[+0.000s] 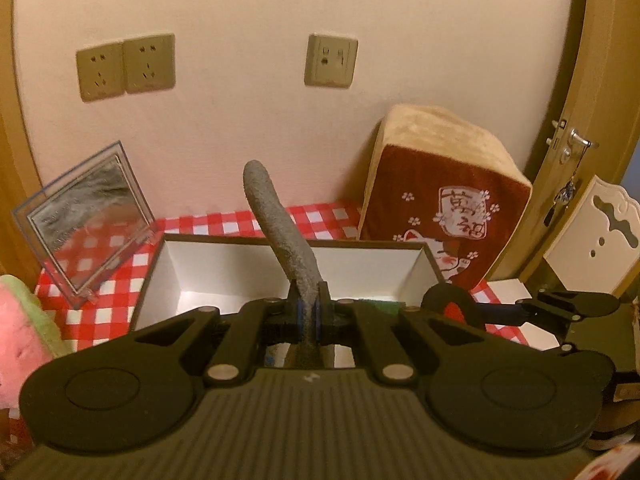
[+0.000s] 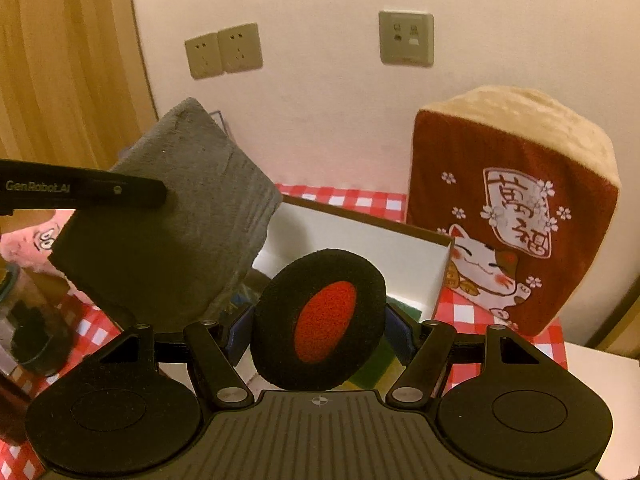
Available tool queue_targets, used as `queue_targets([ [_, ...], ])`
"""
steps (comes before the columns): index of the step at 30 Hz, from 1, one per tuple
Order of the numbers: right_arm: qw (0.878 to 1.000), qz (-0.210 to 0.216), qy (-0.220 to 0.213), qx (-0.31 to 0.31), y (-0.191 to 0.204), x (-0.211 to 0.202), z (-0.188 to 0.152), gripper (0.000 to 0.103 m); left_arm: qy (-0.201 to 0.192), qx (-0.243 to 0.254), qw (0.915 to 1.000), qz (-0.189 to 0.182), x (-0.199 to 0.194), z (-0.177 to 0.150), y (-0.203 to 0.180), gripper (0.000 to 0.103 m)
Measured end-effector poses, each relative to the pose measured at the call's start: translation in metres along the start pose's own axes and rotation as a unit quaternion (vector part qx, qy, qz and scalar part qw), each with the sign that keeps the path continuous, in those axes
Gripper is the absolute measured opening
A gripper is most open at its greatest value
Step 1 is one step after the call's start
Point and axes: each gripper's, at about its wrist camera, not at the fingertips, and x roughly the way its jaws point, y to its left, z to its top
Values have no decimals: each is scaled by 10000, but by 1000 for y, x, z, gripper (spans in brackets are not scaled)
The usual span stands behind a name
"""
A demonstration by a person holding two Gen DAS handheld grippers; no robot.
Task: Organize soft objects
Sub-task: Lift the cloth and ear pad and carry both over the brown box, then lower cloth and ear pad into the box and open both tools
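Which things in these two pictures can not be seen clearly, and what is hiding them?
- Box floor: near part covered by the left gripper in the left wrist view, by the grey cloth and round black-and-red pad in the right wrist view.
- Pink plush: mostly behind the cloth, right wrist view.
- Watermelon plush: cut by the left edge, left wrist view.
- Clear jar: contents too dark.
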Motion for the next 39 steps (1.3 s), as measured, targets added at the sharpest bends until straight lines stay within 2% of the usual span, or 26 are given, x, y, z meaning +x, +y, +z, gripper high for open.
queue_targets([
  [11,9997,-113,173,130,-13,23,1,68,336,-106,9991,-242,43,-1,6,5],
  [12,9997,-116,183,136,-14,25,1,68,377,-142,9989,-235,46,-1,7,7],
  [13,9996,-123,192,142,-14,26,1,68,427,-168,9987,-222,50,-2,9,13],
  [15,9996,-139,211,157,-15,28,2,68,501,-187,9985,-81,57,-3,14,27],
  [16,9995,-141,217,162,-15,29,2,68,513,-172,9985,-3,59,-3,15,30],
  [28,9994,-142,290,142,-14,35,1,68,863,-12,9952,460,64,-18,38,39],
  [39,9988,-89,458,125,-10,43,-2,68,986,-60,9935,562,56,-28,45,44],
])
